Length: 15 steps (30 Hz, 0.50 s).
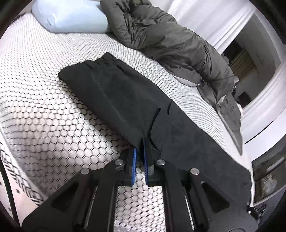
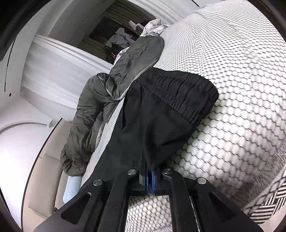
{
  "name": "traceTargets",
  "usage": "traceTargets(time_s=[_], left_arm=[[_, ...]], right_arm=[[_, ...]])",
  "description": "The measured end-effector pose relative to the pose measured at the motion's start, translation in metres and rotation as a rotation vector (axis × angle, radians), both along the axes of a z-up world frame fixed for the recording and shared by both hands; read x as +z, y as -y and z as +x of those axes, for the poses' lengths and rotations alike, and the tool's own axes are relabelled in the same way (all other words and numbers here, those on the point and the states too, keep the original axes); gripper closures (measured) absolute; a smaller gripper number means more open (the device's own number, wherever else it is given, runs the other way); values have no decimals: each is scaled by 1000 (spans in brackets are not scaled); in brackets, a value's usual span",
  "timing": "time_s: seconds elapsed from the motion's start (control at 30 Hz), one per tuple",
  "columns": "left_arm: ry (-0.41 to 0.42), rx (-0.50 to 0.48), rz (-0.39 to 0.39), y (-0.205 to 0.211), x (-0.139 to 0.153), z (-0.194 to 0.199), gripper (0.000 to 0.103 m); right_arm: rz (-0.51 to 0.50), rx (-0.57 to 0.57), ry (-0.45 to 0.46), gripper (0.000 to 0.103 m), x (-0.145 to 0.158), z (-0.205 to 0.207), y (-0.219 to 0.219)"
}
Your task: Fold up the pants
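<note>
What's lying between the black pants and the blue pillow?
Only bare honeycomb mattress lies between pants and pillow, seen in the left wrist view.

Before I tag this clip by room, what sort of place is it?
Most likely a bedroom: the black pants lie on a mattress with a honeycomb-pattern cover, a pale blue pillow at its far end and a crumpled grey duvet along one side.

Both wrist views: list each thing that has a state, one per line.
Black fabric pants with elastic waistband: lying lengthwise on the bed, folded in half, both ends pinched.
Left tool: shut on the pants.
Right tool: shut on the pants near the waistband.
Grey puffy quilt: crumpled, hanging over the bed edge.
Pale blue pillow: lying flat.
</note>
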<state>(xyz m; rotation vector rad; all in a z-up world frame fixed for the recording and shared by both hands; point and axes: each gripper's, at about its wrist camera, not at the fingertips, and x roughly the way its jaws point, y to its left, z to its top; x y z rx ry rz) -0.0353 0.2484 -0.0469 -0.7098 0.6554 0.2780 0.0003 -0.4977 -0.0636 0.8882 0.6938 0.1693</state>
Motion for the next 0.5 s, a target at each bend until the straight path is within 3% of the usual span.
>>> traceTargets(time_s=[0.1, 0.13, 0.17, 0.23, 0.3, 0.4, 0.43, 0.5], left_arm=[[-30, -5, 22, 2, 0, -2, 98], [-33, -3, 17, 3, -1, -2, 98], [-32, -1, 17, 3, -1, -3, 98], [-17, 4, 17, 5, 4, -6, 98], [-8, 22, 38, 8, 11, -14, 96], [-2, 25, 80, 16, 21, -25, 71], [5, 25, 86, 19, 25, -28, 56], [23, 14, 94, 26, 32, -31, 43]], right_arm=[[5, 2, -17, 96, -1, -4, 1], [-13, 0, -39, 83, -1, -3, 2], [-37, -17, -67, 64, -1, -3, 2], [-15, -55, -64, 53, -2, -6, 9], [29, -79, -51, 51, -4, -7, 17], [101, -126, -54, 48, -11, -4, 33], [133, -130, -50, 48, -15, 1, 38], [150, -139, -61, 51, -21, 12, 44]])
